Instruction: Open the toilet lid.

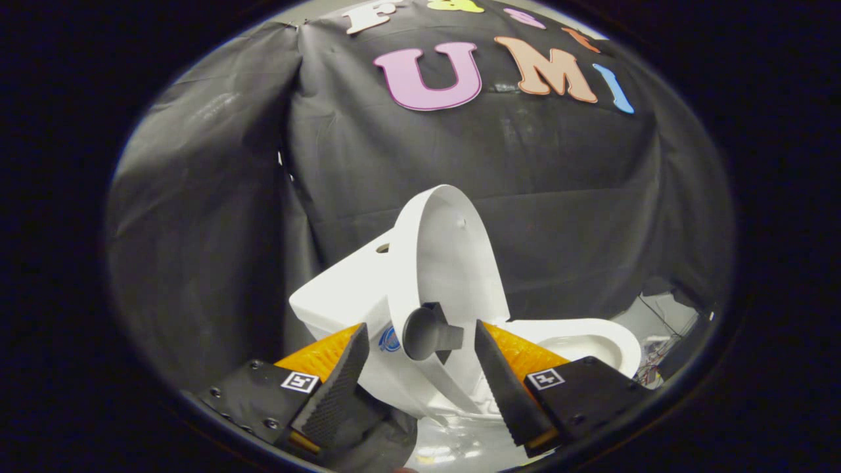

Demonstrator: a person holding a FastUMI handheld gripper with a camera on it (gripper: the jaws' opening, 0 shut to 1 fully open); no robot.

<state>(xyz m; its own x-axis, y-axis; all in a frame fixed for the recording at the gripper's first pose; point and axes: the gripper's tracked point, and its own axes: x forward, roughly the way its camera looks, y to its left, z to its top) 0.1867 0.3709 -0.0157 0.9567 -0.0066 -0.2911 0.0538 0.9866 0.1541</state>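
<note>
A white toilet (348, 295) stands just ahead of my fingers, its tank to the left. Its white lid (453, 256) is raised upright and leans toward the tank. A dark round knob (424, 332) sticks out from the lid's lower edge. My gripper (420, 374) is open, and the knob sits in the gap between the two fingers without either finger touching it. The open bowl and seat rim (591, 341) lie to the right, beyond the right finger.
Black cloth walls close in behind and to the left of the toilet. Some wires and small parts (657, 361) lie on the pale floor at the far right, past the bowl. A glossy pale surface (460, 447) shows below the fingers.
</note>
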